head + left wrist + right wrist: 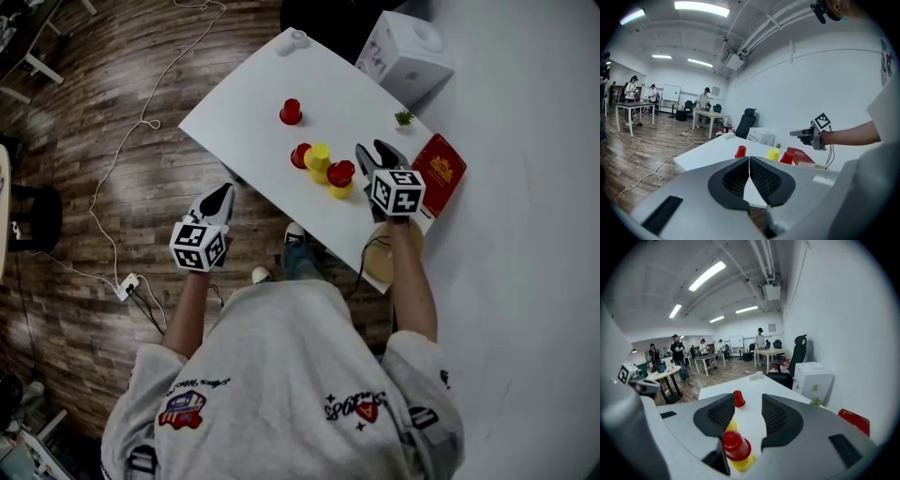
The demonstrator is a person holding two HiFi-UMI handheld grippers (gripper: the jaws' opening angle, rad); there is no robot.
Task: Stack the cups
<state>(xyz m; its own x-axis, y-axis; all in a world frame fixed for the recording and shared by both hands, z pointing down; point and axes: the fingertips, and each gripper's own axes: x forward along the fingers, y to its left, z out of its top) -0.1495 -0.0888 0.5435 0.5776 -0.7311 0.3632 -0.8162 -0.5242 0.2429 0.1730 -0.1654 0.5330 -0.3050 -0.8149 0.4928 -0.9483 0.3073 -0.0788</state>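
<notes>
Several cups stand upside down on the white table. A lone red cup is farthest. Nearer, a red cup and a yellow cup stand side by side. A red cup sits on a yellow one as a stack. My right gripper hovers just right of that stack, open, with nothing between its fingers. In the right gripper view the stack shows low, beside the left jaw of the right gripper. My left gripper is shut and empty, off the table's near-left edge.
A red book and a small green plant lie right of the cups. A white box stands past the far corner, and a small white object sits at the table's far end. A cable runs across the wood floor.
</notes>
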